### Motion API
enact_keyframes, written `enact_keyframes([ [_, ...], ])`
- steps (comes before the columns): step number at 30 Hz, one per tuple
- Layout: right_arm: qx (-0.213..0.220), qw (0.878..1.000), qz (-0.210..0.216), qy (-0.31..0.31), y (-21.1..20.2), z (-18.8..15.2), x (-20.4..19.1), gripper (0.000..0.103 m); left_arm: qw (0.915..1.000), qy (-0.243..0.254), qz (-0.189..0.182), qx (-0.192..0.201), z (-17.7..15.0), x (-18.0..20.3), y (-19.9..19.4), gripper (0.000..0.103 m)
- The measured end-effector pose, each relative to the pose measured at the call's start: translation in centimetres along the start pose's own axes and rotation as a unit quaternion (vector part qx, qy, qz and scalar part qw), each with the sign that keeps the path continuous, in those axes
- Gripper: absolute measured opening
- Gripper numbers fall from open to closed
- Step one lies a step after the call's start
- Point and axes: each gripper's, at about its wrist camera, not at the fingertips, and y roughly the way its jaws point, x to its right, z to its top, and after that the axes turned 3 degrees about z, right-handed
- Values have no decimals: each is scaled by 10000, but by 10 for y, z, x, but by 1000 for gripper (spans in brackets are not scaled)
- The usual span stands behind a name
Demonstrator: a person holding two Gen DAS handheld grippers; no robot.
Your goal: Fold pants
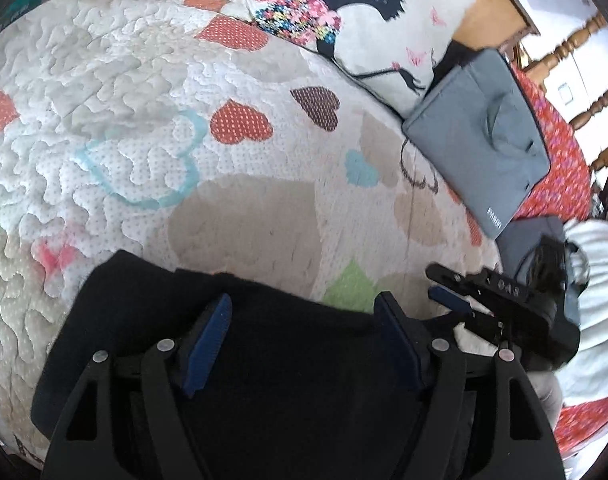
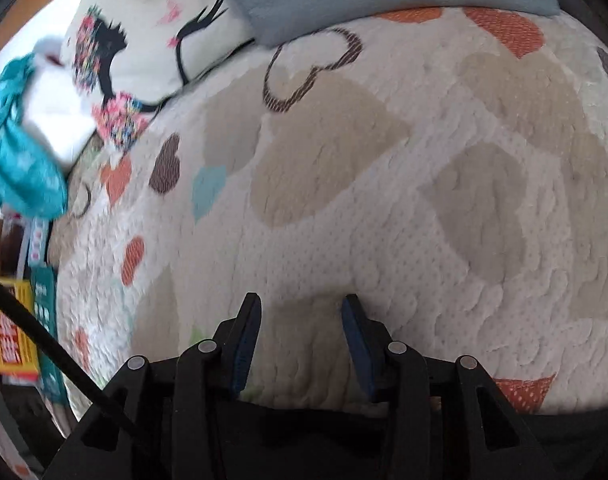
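The black pants (image 1: 208, 320) lie folded on the heart-patterned quilt (image 1: 184, 120), low in the left wrist view. My left gripper (image 1: 304, 312) is open, its blue-padded fingers (image 1: 212, 332) spread over the pants' far edge, gripping nothing. My right gripper (image 1: 444, 284) shows at the right of that view, just past the pants' right edge. In the right wrist view my right gripper (image 2: 302, 312) is open over bare quilt (image 2: 384, 200). A strip of black pants (image 2: 564, 420) shows along the bottom edge there.
A printed pillow (image 1: 356, 20) and a grey bag (image 1: 480, 136) lie at the far right of the bed. A wooden chair (image 1: 576, 40) stands beyond. A teal bag (image 2: 20, 160) and boxes (image 2: 8, 332) sit at the left bedside.
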Motion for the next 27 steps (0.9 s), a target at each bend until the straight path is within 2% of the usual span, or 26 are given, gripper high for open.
enact_keyframes([
  [2, 225, 9997, 9, -92, -22, -10, -1, 47, 9999, 6, -27, 133, 2, 1, -7, 73],
  [6, 474, 9987, 29, -194, -65, -32, 7, 52, 9977, 388, -122, 551, -3, 13, -31, 73],
  [8, 535, 9985, -18, -141, -90, -49, 24, 54, 9979, 518, 1, 377, -6, 15, -26, 73],
  [11, 686, 9972, -261, 127, -125, -74, 61, 54, 9970, 228, 213, -702, -16, -1, 13, 73],
  [14, 1132, 9899, -499, 690, -172, -100, 108, 55, 9973, 494, 251, -489, -19, 8, 4, 73],
  [17, 1684, 9752, -487, 1351, -219, -134, 150, 60, 9964, 816, -93, -209, -26, 23, -13, 73],
  [18, 1881, 9680, -441, 1600, -233, -150, 163, 62, 9950, 957, -225, -167, -31, 30, -17, 73],
  [21, 2058, 9583, -303, 1960, -248, -179, 183, 63, 9876, 1460, -543, -188, -46, 53, -20, 73],
  [25, 1834, 9565, -321, 2248, -243, -210, 196, 63, 9744, 1983, -911, -541, -67, 93, -18, 73],
  [27, 1673, 9578, -224, 2327, -234, -219, 197, 63, 9634, 2317, -1108, -762, -81, 126, -12, 73],
])
